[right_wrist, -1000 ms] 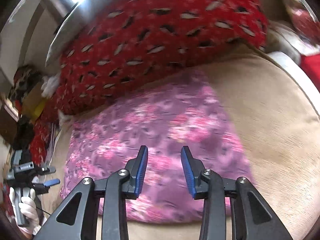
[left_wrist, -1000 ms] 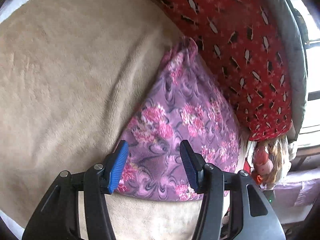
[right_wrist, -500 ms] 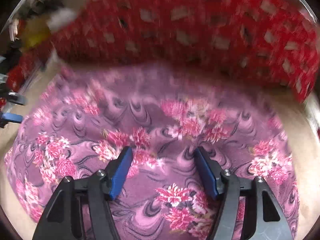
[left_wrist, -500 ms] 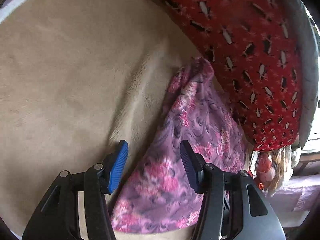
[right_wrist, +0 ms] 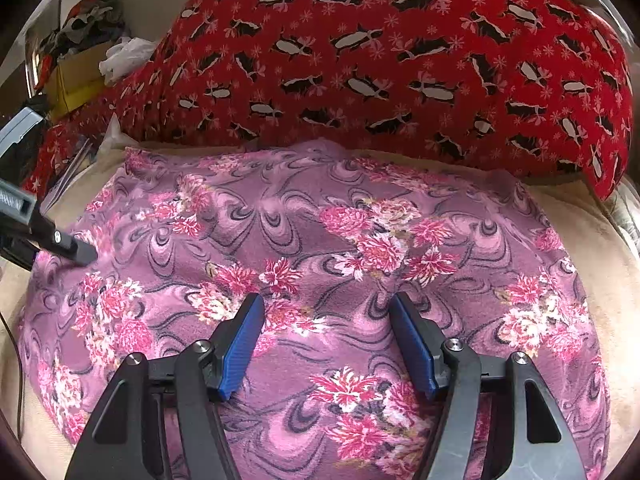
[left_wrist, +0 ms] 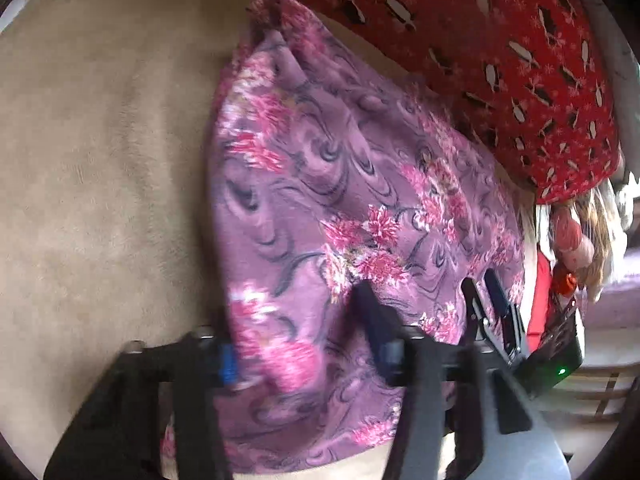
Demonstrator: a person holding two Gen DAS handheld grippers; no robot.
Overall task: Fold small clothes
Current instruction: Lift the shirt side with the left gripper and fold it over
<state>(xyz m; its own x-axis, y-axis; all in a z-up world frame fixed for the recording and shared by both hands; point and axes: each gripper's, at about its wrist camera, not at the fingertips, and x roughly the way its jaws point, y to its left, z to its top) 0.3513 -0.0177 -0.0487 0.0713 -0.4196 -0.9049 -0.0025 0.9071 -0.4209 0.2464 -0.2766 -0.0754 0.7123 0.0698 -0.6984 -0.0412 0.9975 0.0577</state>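
The left gripper (left_wrist: 304, 332) has just been closing, a raised fold of the purple floral cloth (right_wrist: 320, 248) between its jaws. Low in frame, the right gripper (right_wrist: 326, 344) hovers wide apart, empty. The cloth lies mid-frame on a beige blanket (left_wrist: 100, 180); a red patterned pillow (right_wrist: 400, 60) spans the top.

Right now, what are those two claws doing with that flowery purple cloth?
A person is folding the purple flowery cloth, which lies on a tan blanket beside a red pillow. The left claw has just been closing with a bunched edge between its fingers. The right claw hovers open over the cloth's middle.
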